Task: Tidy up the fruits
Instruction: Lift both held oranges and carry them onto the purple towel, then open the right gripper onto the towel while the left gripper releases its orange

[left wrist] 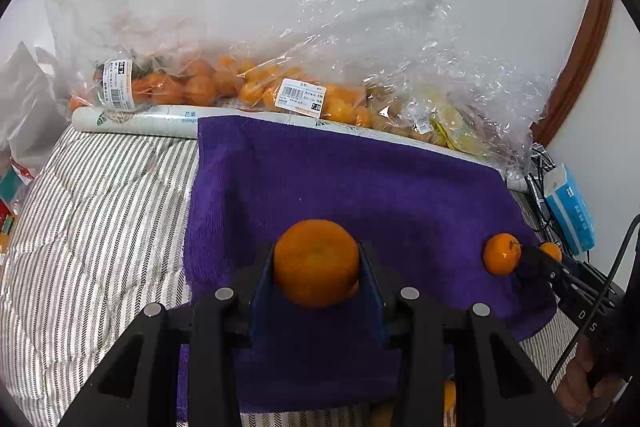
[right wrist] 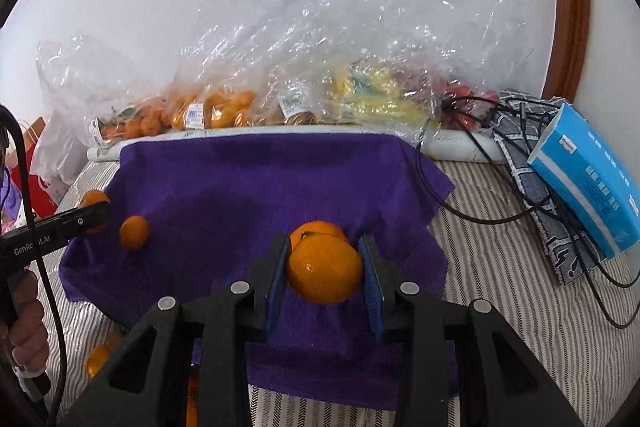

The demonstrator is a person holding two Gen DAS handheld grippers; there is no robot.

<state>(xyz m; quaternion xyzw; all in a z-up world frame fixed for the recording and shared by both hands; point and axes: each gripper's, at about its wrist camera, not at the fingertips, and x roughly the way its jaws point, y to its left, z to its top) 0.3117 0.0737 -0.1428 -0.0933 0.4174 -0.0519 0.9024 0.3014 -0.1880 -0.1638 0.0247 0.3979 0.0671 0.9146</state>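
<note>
- Right now each pair of tongs carries a fruit: the left tongs (left wrist: 317, 269) are clamped on a mandarin (left wrist: 316, 263) above the left part of the purple towel (left wrist: 360, 179), and the right tongs (right wrist: 324, 271) are clamped on a second mandarin (right wrist: 325, 273) above the towel's right part.
- Just beyond the right tongs, touching or nearly touching their fruit, a stemmed mandarin (right wrist: 316, 229) lies on the towel; that one sets where the right fruit can go down.
- Another loose mandarin (right wrist: 134, 227) lies near the towel's left edge, beside the left tongs as the right wrist view shows them.
- Being round, the fruits have no long axis to line up; each hand is nearest its own side of the towel.
- Underneath is a striped bed cover (left wrist: 100, 219), soft, so I judge a released fruit could roll.
- Along the far edge by the white wall sit clear bags of fruit (left wrist: 248, 87) behind a paper roll (left wrist: 140, 121); a blue tissue pack (right wrist: 592, 183) and black cables (right wrist: 460, 195) lie at the right.
</note>
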